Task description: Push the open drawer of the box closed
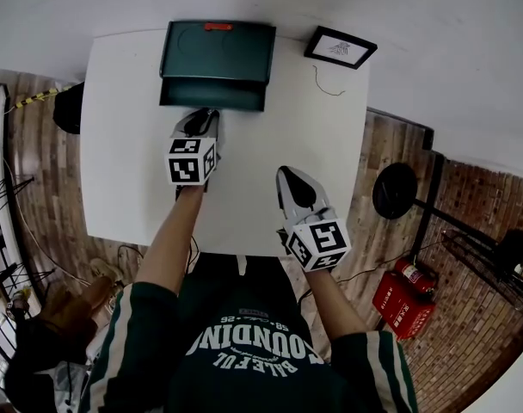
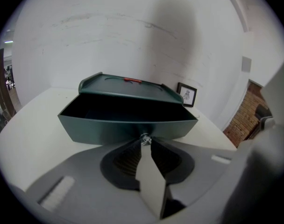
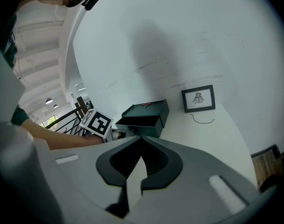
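Note:
A dark green box [image 1: 218, 50] stands at the far edge of the white table [image 1: 124, 162], and its drawer [image 1: 212, 94] is pulled out toward me. In the left gripper view the drawer front [image 2: 128, 127] fills the middle, with a small metal knob [image 2: 145, 138] at its lower centre. My left gripper [image 1: 208, 113] is right at the drawer front, and its tips [image 2: 145, 143] close on that knob. My right gripper [image 1: 287, 173] hovers over the table's near right part, well away from the box [image 3: 146, 113]. It [image 3: 142, 139] is shut and holds nothing.
A black-framed picture [image 1: 340, 47] leans against the wall to the right of the box, with a thin wire [image 1: 323, 83] on the table beside it. Red canisters [image 1: 406, 295] stand on the brick floor to the right. The table's front edge is near my body.

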The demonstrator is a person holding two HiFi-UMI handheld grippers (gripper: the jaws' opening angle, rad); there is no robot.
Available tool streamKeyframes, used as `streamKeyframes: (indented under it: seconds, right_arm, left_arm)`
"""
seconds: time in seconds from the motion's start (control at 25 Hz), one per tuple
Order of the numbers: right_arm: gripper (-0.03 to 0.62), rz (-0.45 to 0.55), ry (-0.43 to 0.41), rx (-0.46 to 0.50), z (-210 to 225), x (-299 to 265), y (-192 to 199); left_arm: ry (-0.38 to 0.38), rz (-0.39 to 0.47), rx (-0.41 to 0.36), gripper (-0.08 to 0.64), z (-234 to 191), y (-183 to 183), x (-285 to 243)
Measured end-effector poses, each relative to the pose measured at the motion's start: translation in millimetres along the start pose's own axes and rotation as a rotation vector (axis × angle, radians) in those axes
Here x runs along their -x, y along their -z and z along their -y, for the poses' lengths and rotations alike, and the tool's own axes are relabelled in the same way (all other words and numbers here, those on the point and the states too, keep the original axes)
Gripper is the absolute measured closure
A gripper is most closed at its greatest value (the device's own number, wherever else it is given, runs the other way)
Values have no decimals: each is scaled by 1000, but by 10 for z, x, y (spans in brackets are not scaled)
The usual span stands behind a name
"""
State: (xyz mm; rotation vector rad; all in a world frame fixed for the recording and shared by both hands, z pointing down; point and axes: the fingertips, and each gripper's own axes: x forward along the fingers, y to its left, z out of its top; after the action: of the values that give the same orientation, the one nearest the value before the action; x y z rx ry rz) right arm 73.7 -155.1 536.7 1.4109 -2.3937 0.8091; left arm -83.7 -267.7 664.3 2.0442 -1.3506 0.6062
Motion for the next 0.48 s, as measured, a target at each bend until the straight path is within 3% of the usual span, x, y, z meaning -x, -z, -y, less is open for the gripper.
streamKeyframes:
  seconds: [0.48]
  right_arm:
    - [594,10,25,-17,52,-5,-32]
  left_arm:
    - [14,0,13,439,-33,-130,-115]
